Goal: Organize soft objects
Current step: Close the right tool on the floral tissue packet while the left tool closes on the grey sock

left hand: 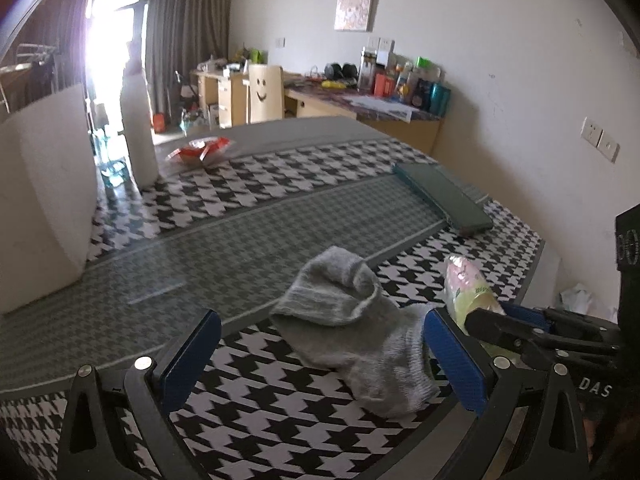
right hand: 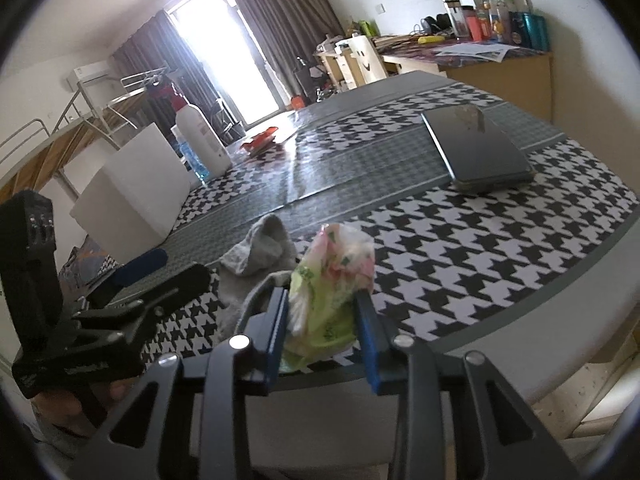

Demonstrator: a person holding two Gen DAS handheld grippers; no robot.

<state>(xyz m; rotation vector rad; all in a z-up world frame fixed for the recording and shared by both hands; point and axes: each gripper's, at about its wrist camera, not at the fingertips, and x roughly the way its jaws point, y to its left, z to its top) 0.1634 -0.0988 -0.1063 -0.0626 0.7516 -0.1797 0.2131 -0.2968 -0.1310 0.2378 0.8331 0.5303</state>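
A grey sock (left hand: pixel 352 328) lies crumpled on the houndstooth tablecloth (left hand: pixel 280 184) near the front edge; it also shows in the right wrist view (right hand: pixel 260 252). My left gripper (left hand: pixel 320 356) is open, its blue pads either side of the sock, just above it. My right gripper (right hand: pixel 324 312) is shut on a green and pink tissue pack (right hand: pixel 328 292), held just right of the sock. The pack (left hand: pixel 468 288) and the right gripper (left hand: pixel 520 328) also show in the left wrist view.
A white box (left hand: pixel 40 208) stands at the left, a white bottle (left hand: pixel 138 128) behind it. A red snack wrapper (left hand: pixel 200 152) lies farther back. A dark green flat case (left hand: pixel 444 196) lies at the right. A cluttered desk (left hand: pixel 360 96) and a smiley chair (left hand: pixel 264 92) stand beyond.
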